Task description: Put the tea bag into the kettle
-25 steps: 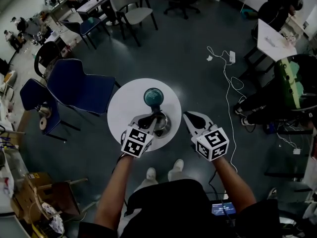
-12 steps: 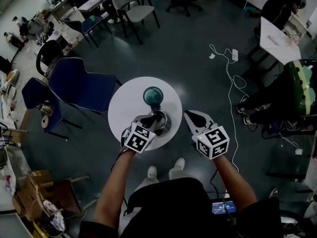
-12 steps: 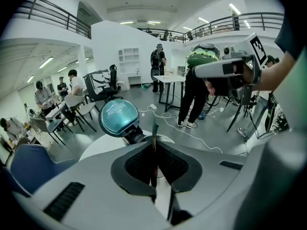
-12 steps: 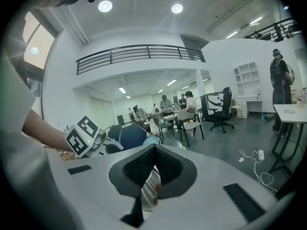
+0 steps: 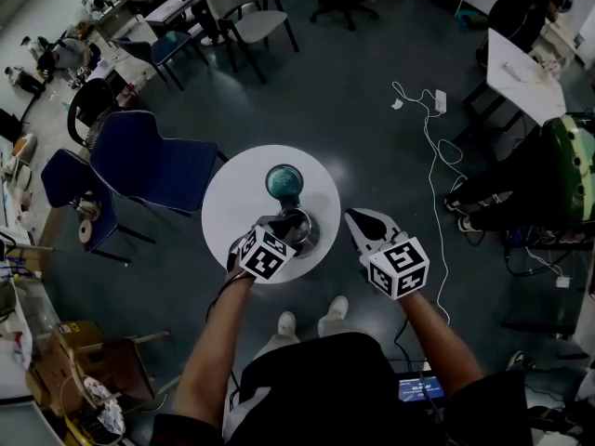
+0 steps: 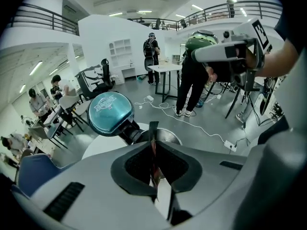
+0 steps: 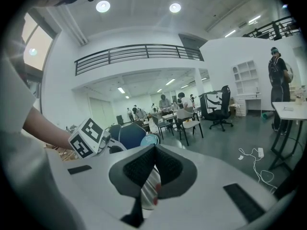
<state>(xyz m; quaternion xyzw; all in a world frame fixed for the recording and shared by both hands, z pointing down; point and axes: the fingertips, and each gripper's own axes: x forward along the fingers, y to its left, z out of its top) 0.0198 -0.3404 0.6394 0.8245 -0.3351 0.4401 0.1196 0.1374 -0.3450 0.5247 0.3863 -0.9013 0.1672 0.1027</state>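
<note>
Left gripper (image 5: 280, 226) is clamping the thin reddish tea bag (image 6: 153, 150) over the open steel kettle (image 6: 169, 135), its teal lid (image 6: 110, 113) tipped back, probably for a straight drop. The right gripper (image 7: 153, 150), closed on what looks like a pale striped wrapper (image 7: 149, 188), is hanging aside.

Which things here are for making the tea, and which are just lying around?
For the job:
- tea bag, pinched in the left gripper
- kettle, its teal lid open
- white table under it

Just around:
- blue chair
- white cable on the floor
- right gripper, off to the side, shut on a striped packet
</note>
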